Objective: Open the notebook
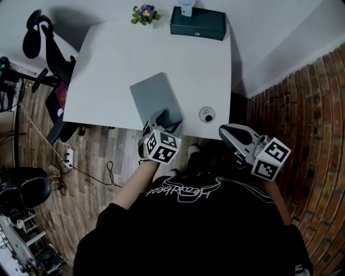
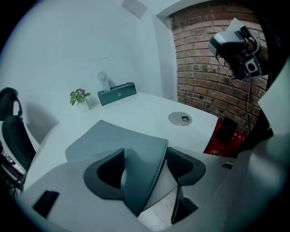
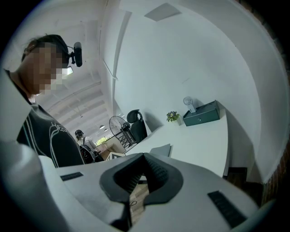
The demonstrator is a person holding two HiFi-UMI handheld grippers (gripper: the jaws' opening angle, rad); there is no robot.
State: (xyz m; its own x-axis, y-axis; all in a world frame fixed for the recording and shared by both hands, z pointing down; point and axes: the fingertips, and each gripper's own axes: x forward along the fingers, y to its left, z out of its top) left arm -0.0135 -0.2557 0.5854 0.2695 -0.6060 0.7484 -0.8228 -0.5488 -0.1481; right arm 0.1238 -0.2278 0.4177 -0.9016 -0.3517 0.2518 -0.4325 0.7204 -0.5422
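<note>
The left gripper pinches the near edge of the grey notebook, which lies at the white table's front edge, so I would lift the cover in a gentle arc without dragging the book, while the right gripper, pressed together on nothing, waits off the table.

Counting from the middle of the one bench: one notebook at 6 o'clock, one plant at 12, one box at 1, one grommet at 4. Four things, one of each. Two grippers: left gripper at 6, right gripper at 4. One chair out at 9, and one power strip on the floor at 8.
</note>
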